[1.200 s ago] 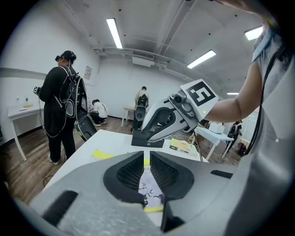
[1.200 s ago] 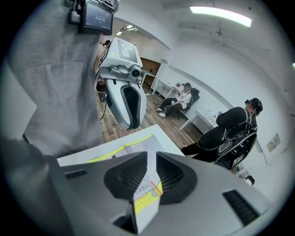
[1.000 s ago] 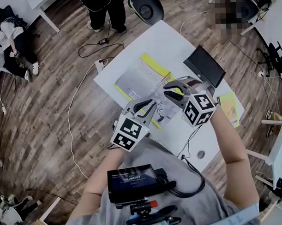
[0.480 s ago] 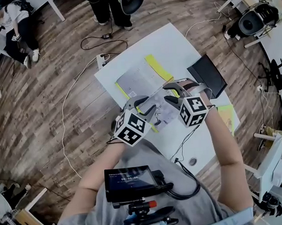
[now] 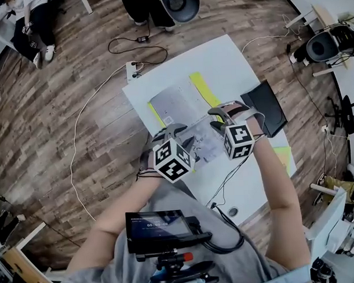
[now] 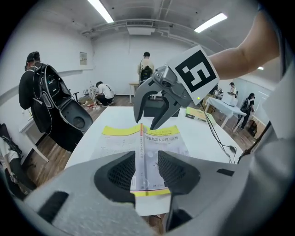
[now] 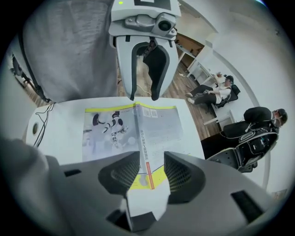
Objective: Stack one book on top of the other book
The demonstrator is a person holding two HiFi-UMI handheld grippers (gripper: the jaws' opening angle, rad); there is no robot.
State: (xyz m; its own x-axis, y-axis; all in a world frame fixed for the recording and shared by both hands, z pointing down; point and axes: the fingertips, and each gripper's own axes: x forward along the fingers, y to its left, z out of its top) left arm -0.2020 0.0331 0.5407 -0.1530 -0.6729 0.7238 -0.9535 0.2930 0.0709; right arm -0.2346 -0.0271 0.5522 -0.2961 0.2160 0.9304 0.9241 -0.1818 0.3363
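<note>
A grey book with yellow bands [image 5: 184,111] lies spread open, covers up, on the white table [image 5: 220,61]. My left gripper [image 5: 175,135] hangs over the near end of its spine and my right gripper [image 5: 218,120] over the far end. Both have just been opening and stand open; the spine shows in each gap, no pad pressing it. In the left gripper view the book [image 6: 159,138] runs between my left gripper [image 6: 146,173] jaws toward the right gripper [image 6: 147,123]. From the right gripper [image 7: 151,173] the book [image 7: 115,129] reaches the left gripper [image 7: 142,97]. A yellow-green book [image 5: 285,157] lies right.
A black laptop-like slab [image 5: 267,107] lies on the table just beyond my right gripper. A cable [image 5: 225,180] runs over the near table edge by a round hole [image 5: 233,211]. People, office chairs [image 5: 181,4] and floor cables [image 5: 95,112] surround the table.
Both grippers have sunk toward the book's spine and tipped further down. Their jaws, shut a second ago, now stand apart.
</note>
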